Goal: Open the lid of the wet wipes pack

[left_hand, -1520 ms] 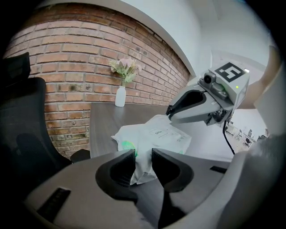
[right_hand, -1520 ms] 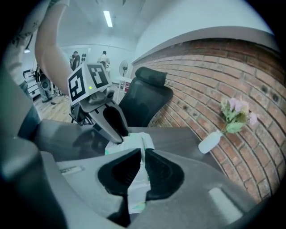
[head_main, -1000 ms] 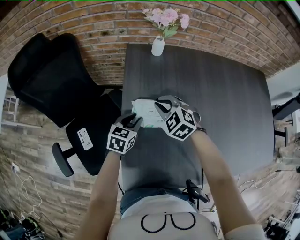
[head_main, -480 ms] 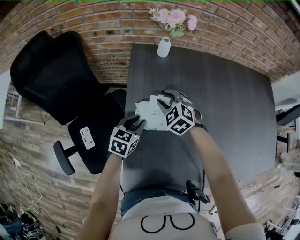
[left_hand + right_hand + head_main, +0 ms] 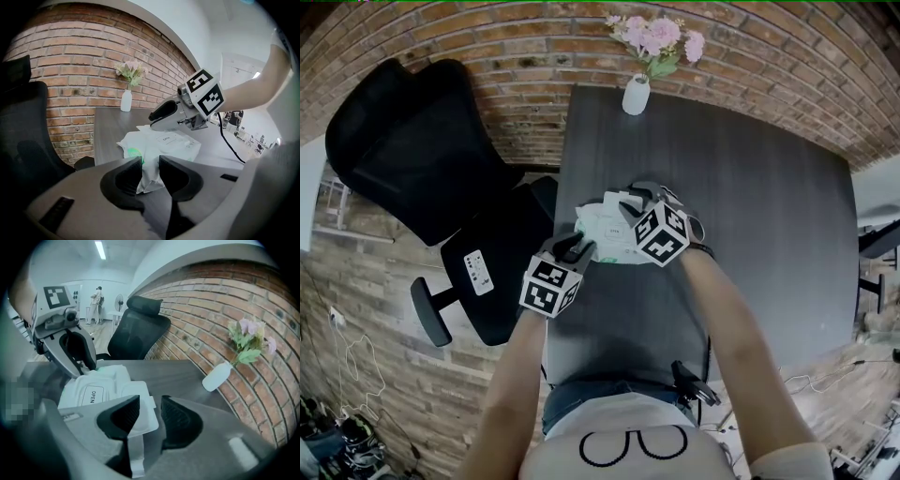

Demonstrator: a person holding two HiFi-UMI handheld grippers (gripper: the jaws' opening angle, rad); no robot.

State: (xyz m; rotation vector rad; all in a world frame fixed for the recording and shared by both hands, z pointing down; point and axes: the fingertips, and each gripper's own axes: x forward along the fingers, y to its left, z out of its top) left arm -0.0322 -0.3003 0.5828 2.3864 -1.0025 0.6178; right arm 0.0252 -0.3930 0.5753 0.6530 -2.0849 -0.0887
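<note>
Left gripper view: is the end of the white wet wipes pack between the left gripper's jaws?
Yes, the crimped end of the soft white wet wipes pack sits pinched between the dark jaws of the left gripper.

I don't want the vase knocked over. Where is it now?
In the head view the white vase of pink flowers stands near the far left corner of the table, by the brick wall, beyond the wipes pack.

**Materials and finishes at the table**
Table [image 5: 750, 206]: dark wood grain, matt. Pack [image 5: 164, 143]: soft plastic film, creased, with a faint sheen. Lid [image 5: 139, 392]: stiff plastic, smooth and matt. Wall [image 5: 487, 37]: rough brick with sunken mortar joints. Vase [image 5: 636, 96]: smooth, with a glazed look. Chair [image 5: 403, 159]: matt; cloth or mesh cannot be told.
</note>
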